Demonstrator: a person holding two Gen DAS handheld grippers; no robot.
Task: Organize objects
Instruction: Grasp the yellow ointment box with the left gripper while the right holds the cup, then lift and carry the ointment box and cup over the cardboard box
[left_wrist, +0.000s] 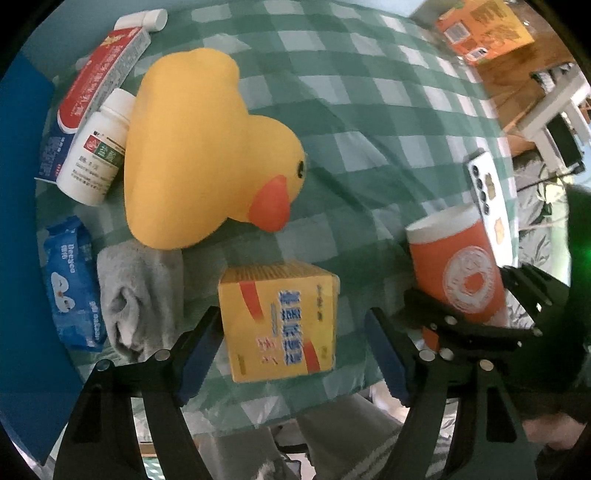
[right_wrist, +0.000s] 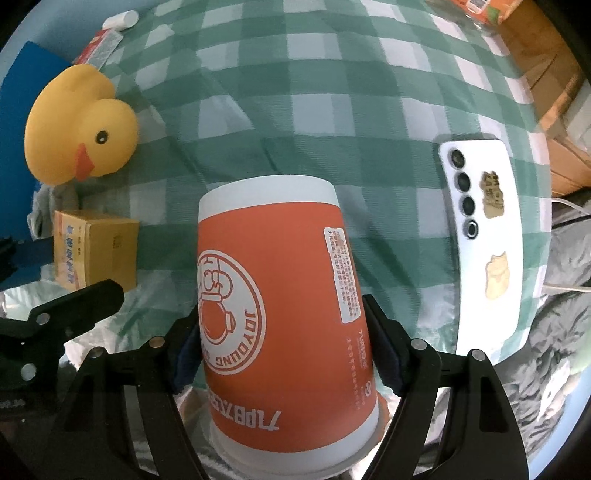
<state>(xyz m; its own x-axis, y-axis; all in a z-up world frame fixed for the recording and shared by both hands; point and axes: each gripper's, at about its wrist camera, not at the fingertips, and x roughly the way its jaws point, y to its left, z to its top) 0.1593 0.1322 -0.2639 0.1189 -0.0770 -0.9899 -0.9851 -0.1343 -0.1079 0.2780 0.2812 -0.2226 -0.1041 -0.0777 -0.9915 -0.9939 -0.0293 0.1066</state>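
The right tongs (right_wrist: 282, 349) are clenched on an orange-and-white paper cup (right_wrist: 280, 302), upside down with its narrow base pointing away, pads pressing both sides low near the rim, probably so the thin wall does not buckle. The left tongs (left_wrist: 291, 354) stand released, straddling a small yellow cardboard box (left_wrist: 279, 321) at the near edge of the green checked worktop (left_wrist: 369, 122) without visibly touching it, seemingly lined up to grasp it. Beyond sits a yellow rubber duck (left_wrist: 199, 147), and a white phone (right_wrist: 484, 236) lies face-down beside the cup.
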